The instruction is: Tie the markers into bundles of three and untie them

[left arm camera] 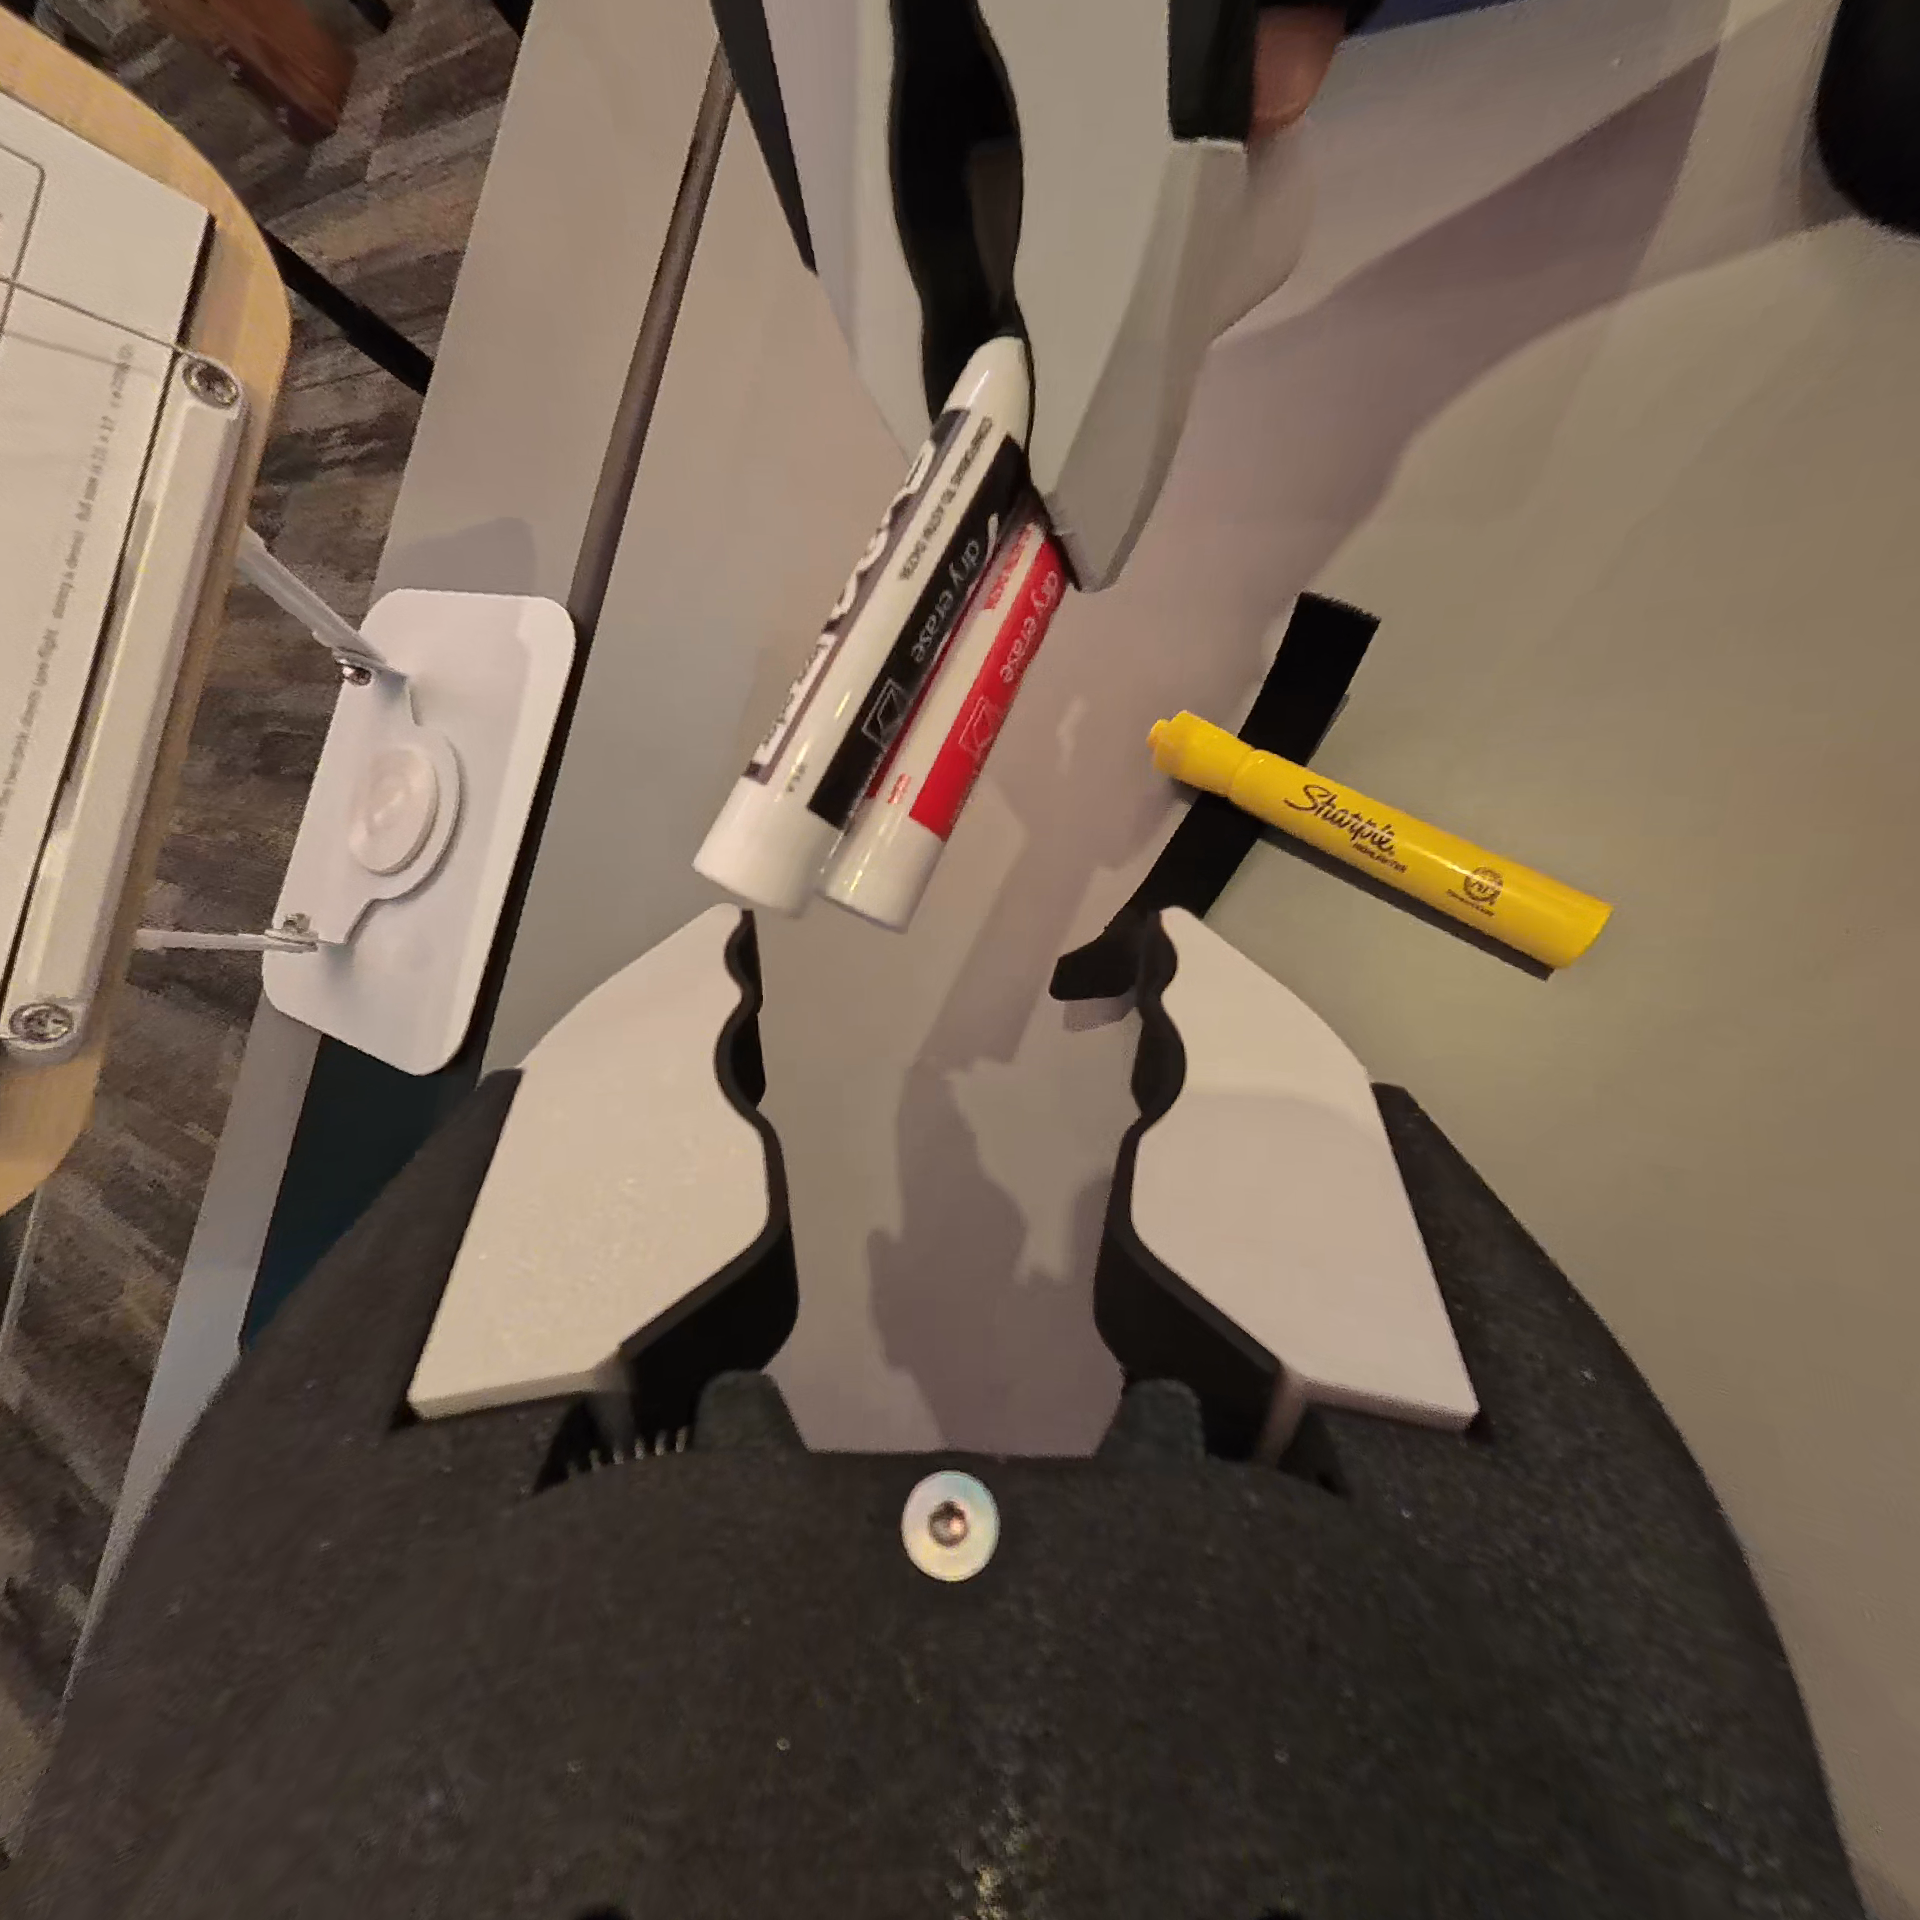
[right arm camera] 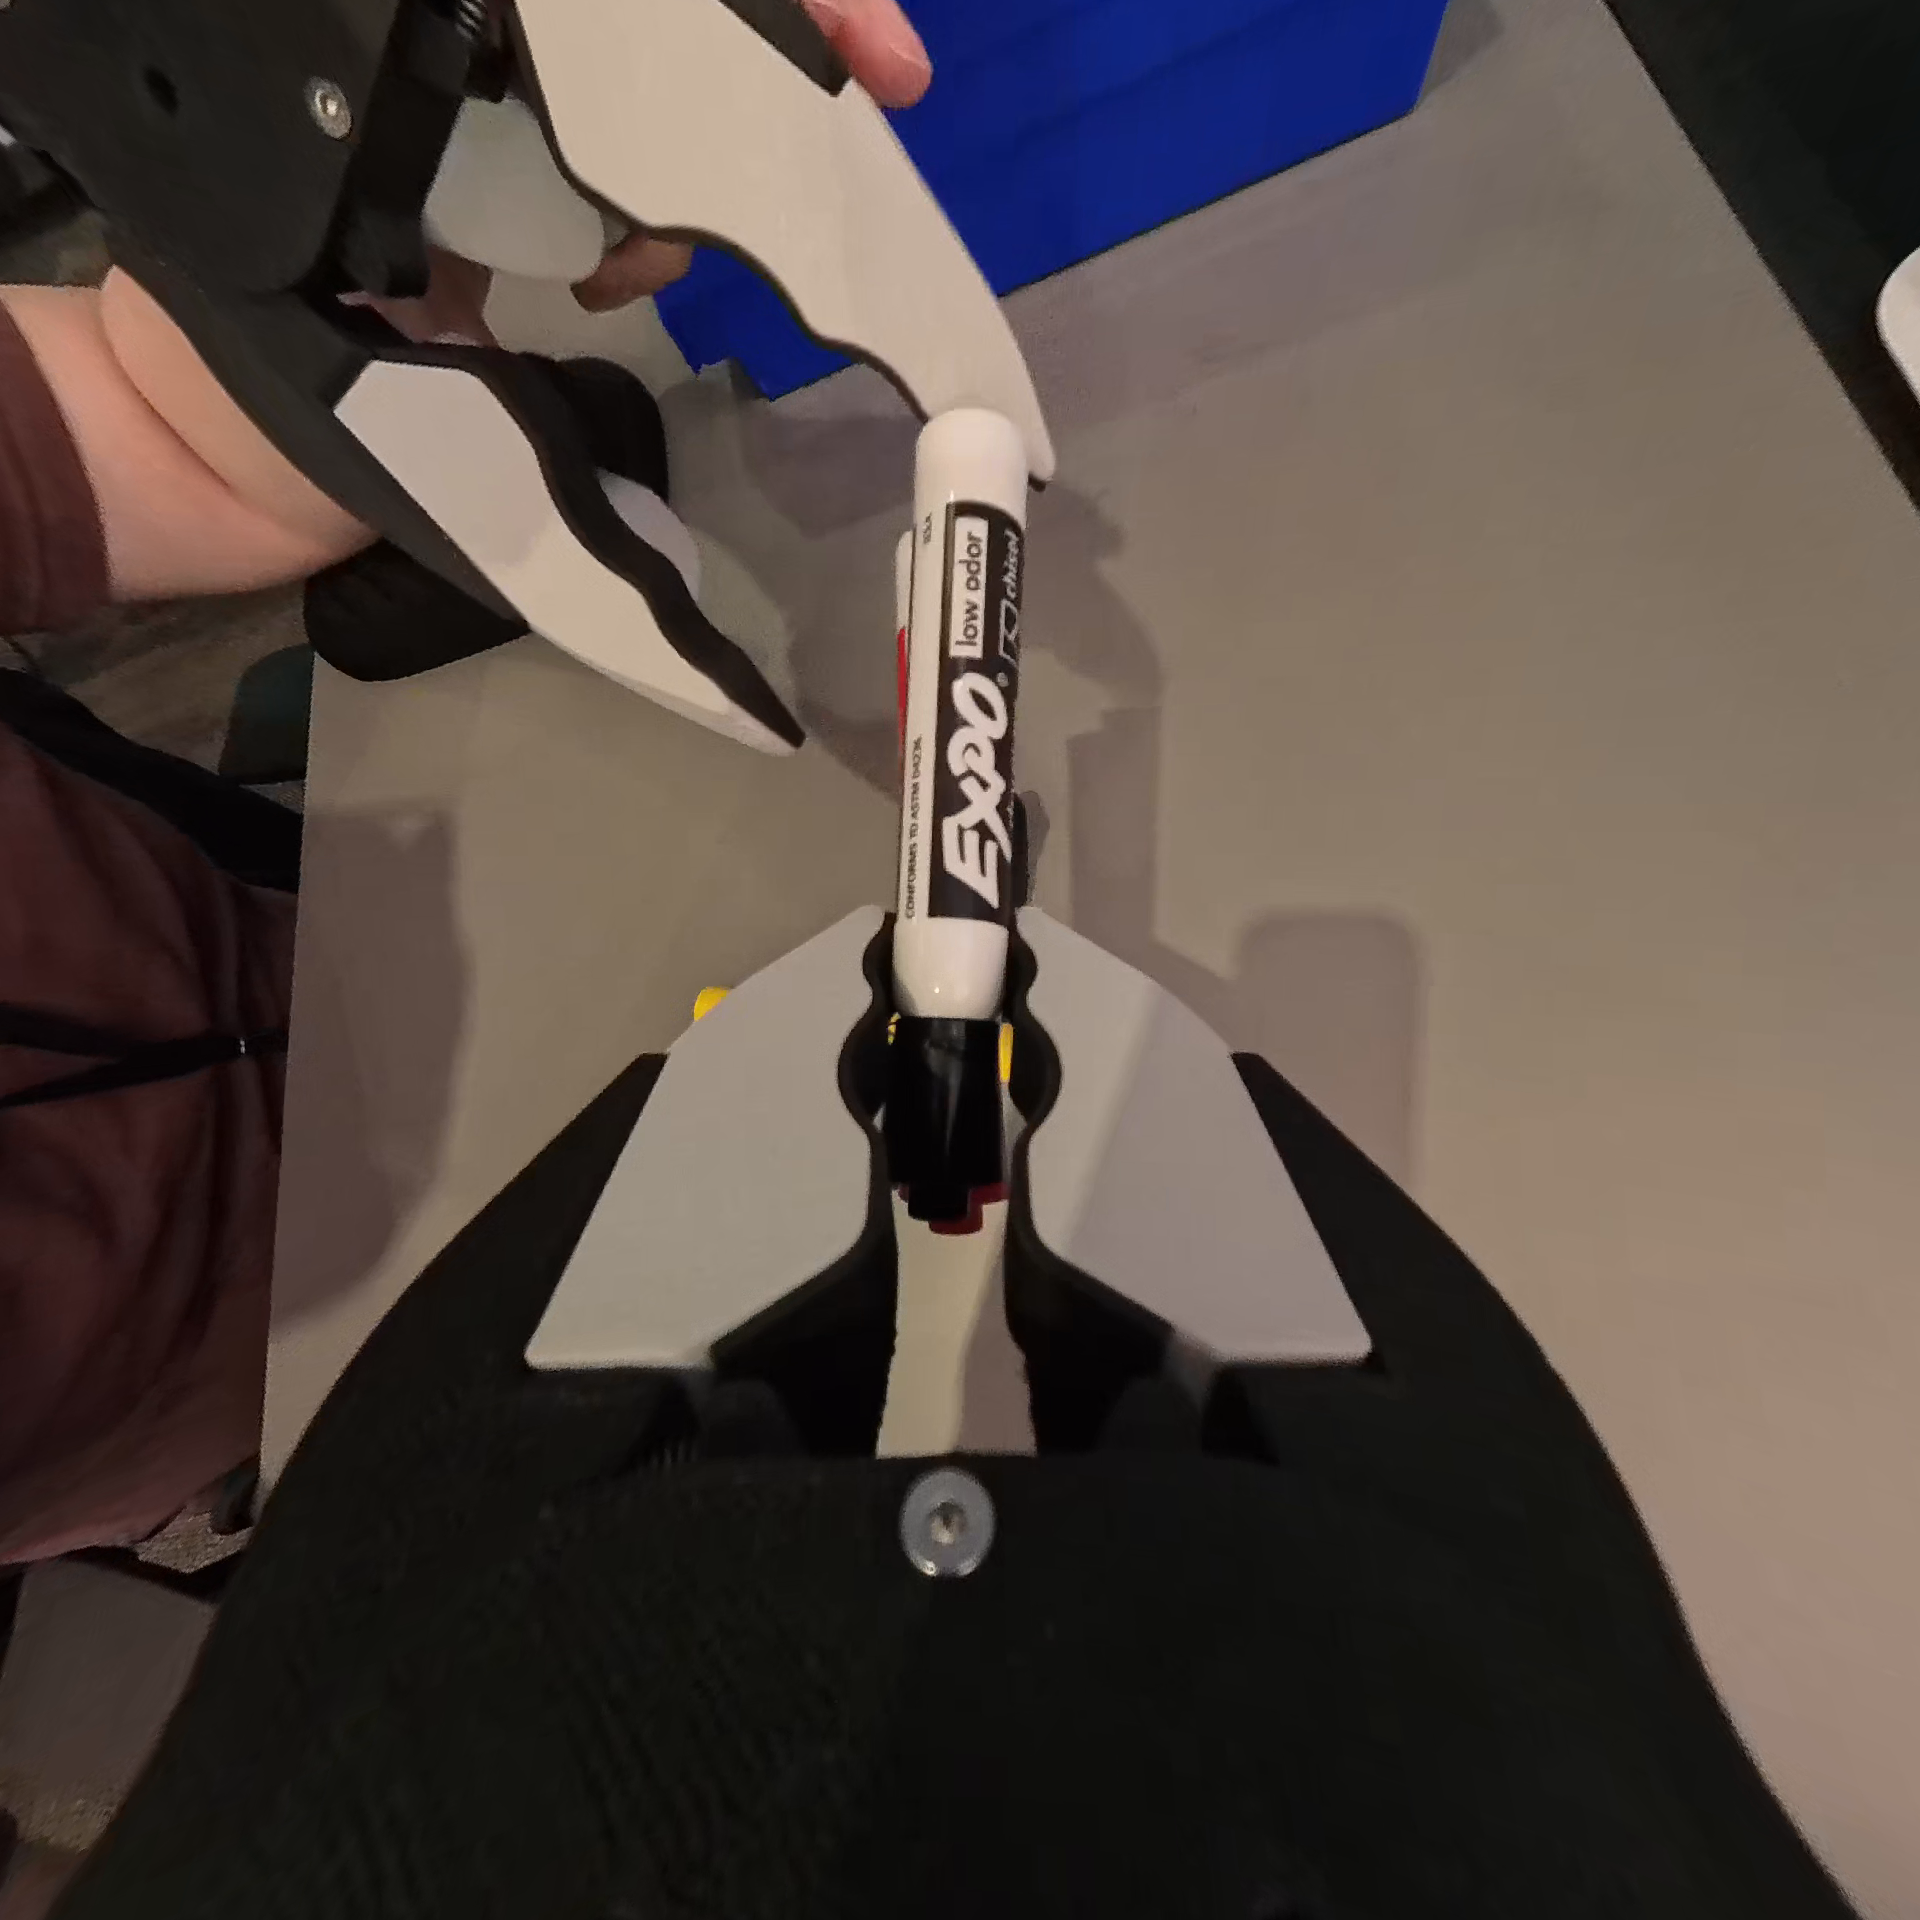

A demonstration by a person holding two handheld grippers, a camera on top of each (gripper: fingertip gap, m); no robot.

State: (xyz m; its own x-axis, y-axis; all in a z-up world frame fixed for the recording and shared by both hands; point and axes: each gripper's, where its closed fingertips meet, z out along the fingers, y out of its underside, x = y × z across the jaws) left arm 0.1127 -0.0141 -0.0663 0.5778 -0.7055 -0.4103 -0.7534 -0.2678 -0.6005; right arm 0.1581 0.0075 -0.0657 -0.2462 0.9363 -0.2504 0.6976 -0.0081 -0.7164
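My right gripper (right arm camera: pixel 952 920) is shut on two dry-erase markers near their caps and holds them above the grey table (right arm camera: pixel 1455 727). These are a black-labelled marker (right arm camera: pixel 961 727) and, mostly hidden behind it, a red one (right arm camera: pixel 902 644). In the left wrist view the black marker (left arm camera: pixel 883 644) and the red marker (left arm camera: pixel 987 707) hang side by side from a right finger (left arm camera: pixel 1132 416). Their butt ends are just ahead of my left gripper (left arm camera: pixel 951 925), which is open and empty. A yellow highlighter (left arm camera: pixel 1382 831) lies on a black strap (left arm camera: pixel 1309 665) on the table to the right.
A blue bin (right arm camera: pixel 1143 135) stands at the far side of the table. The table's left edge carries a white bracket plate (left arm camera: pixel 416 821), with a round wooden board (left arm camera: pixel 260 343) and carpet beyond. A person's arm (right arm camera: pixel 208 468) is at the left. My right gripper's tips are some 10 cm from the black strap (left arm camera: pixel 1309 665). The yellow highlighter (left arm camera: pixel 1382 831) sits 10 cm or so from the ends of my left fingers.
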